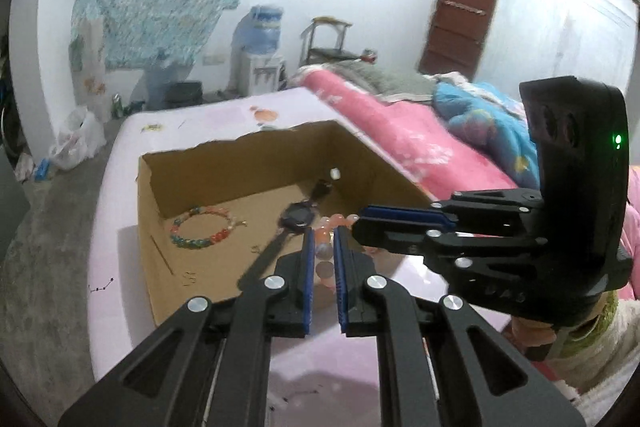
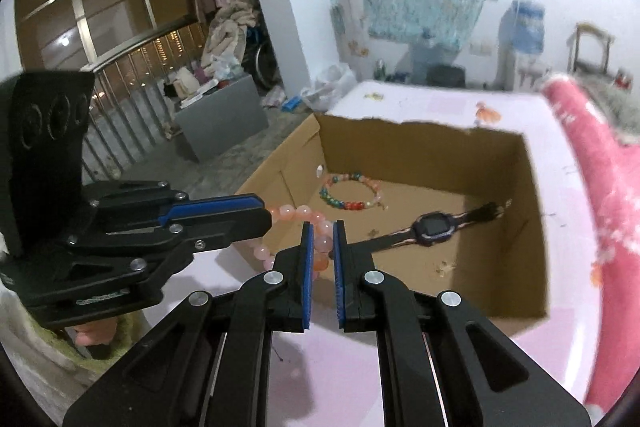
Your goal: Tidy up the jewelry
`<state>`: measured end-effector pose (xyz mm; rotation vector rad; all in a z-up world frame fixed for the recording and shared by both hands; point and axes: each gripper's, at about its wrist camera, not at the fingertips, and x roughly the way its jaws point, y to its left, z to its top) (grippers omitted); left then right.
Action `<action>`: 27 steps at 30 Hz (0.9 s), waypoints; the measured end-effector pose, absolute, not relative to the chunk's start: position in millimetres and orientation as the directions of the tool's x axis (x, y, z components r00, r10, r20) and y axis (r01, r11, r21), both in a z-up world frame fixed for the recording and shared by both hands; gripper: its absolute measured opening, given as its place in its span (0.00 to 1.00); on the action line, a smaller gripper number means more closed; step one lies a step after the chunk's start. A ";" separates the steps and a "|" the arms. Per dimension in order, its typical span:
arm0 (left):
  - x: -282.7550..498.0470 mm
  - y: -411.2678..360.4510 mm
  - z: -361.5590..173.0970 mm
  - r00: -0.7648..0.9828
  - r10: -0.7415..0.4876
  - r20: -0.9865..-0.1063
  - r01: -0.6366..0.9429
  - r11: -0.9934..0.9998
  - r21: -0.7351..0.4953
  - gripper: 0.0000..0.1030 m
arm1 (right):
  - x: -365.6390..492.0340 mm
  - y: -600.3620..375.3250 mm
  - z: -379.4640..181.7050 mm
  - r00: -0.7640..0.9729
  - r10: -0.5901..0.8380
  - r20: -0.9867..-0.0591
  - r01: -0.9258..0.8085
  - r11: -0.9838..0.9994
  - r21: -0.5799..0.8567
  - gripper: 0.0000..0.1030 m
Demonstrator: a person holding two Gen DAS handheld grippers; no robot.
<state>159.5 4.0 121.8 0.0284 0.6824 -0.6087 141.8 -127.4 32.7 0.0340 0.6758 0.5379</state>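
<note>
Looking through the left wrist view first: my left gripper (image 1: 322,251) has its fingers (image 1: 307,267) pinched on the pink bead bracelet (image 1: 325,247), beads showing between the blue pads and trailing right toward the right gripper (image 1: 366,223), which comes in from the side with its fingers closed on the same strand. Bracelet hangs just over the near rim of the cardboard box (image 1: 240,147). Inside the box: multicoloured bead bracelet (image 1: 202,229) on the floor at left, dark watch (image 1: 298,219) lying flat beside it, apart. Box sits on the pink worktop (image 1: 312,363); pink blanket (image 1: 384,123) to the right.

Right wrist view: right gripper (image 2: 322,247) clamped on the pink bead bracelet (image 2: 320,239); strand runs left to the left gripper (image 2: 266,213), also closed on it. Cardboard box (image 2: 424,139) ahead, multicoloured bead bracelet (image 2: 350,193) at the back left corner, watch (image 2: 432,227) to its right. Some blur at the edges.
</note>
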 end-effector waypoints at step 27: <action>192.5 68.6 103.7 0.650 -0.435 -0.623 0.362 0.898 -0.250 0.56 | 141.8 -206.6 34.3 0.688 0.427 -0.586 -0.245 0.898 0.366 0.42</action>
